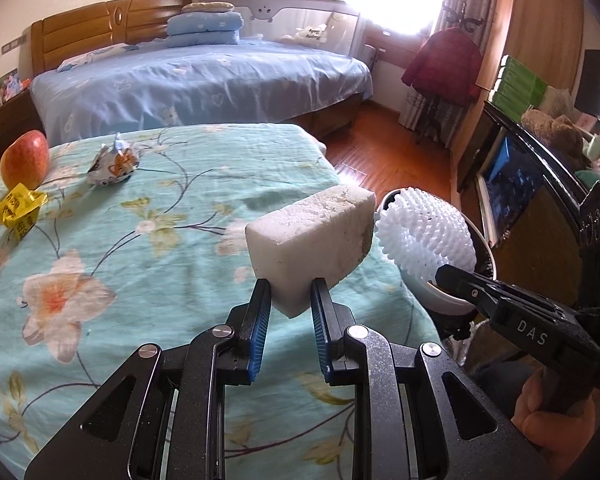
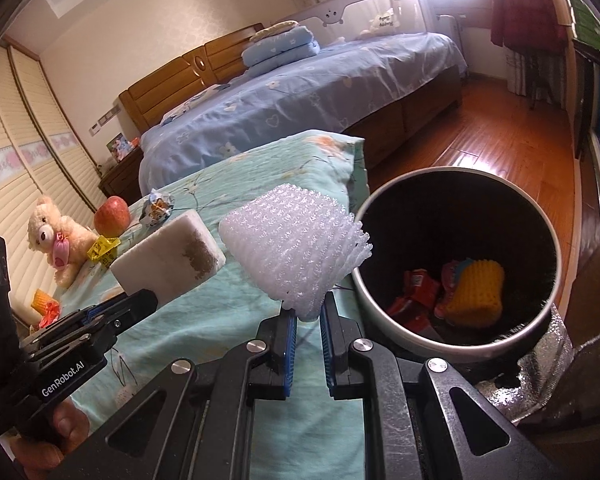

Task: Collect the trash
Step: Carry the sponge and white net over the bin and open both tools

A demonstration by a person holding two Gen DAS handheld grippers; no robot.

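- My left tool is clamped on a stained white rectangular sponge block, over the floral-covered surface.
- My right tool pinches a white foam fruit net beside the round grey bin.
- Risk: thin grip on the net; releasing short of the rim drops it outside.

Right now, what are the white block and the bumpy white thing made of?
White block: probably soft foam or sponge, matte and pitted, with a brown stain. Bumpy white thing: looks like foam plastic netting, slightly glossy, with an open, stretchy mesh.

A teddy bear and an apple — side by side — near the blue bed.
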